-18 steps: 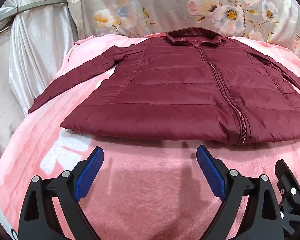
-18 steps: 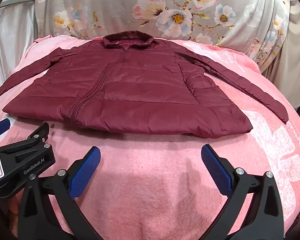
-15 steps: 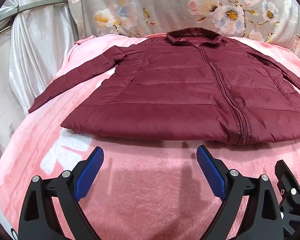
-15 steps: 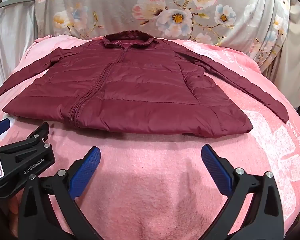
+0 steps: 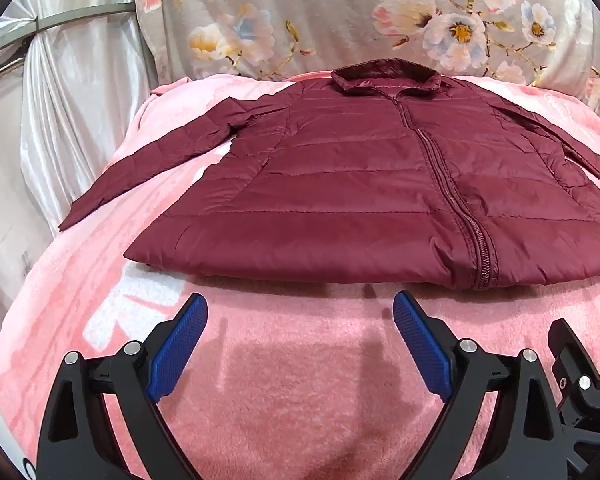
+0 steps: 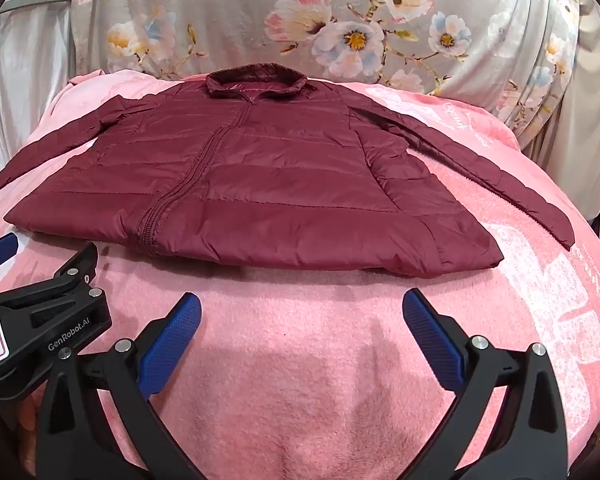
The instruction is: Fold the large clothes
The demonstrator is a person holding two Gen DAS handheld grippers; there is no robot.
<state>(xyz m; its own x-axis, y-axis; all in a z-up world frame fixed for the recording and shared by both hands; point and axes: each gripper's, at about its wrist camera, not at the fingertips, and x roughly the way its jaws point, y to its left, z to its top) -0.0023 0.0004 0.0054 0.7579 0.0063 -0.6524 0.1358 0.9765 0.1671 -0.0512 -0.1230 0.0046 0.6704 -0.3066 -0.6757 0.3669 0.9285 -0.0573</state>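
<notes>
Tongs (image 6: 302, 312) agape; right sleeve's cuff (image 6: 556, 228) in right view only

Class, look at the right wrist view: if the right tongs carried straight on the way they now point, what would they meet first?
Probably the pink blanket: the right tongs stand open, tilted down at bare blanket short of the maroon jacket. On a shallower path its near hem would come first; depth is unclear.

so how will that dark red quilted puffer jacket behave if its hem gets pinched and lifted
The dark red quilted puffer jacket will probably drape and sag rather than hold shape; it lies flat with limp, spread sleeves. Its shiny shell looks slippery, so it may slide in the pads or across the fuzzy pink blanket. The thin padded panels suggest it is light for its size.
</notes>
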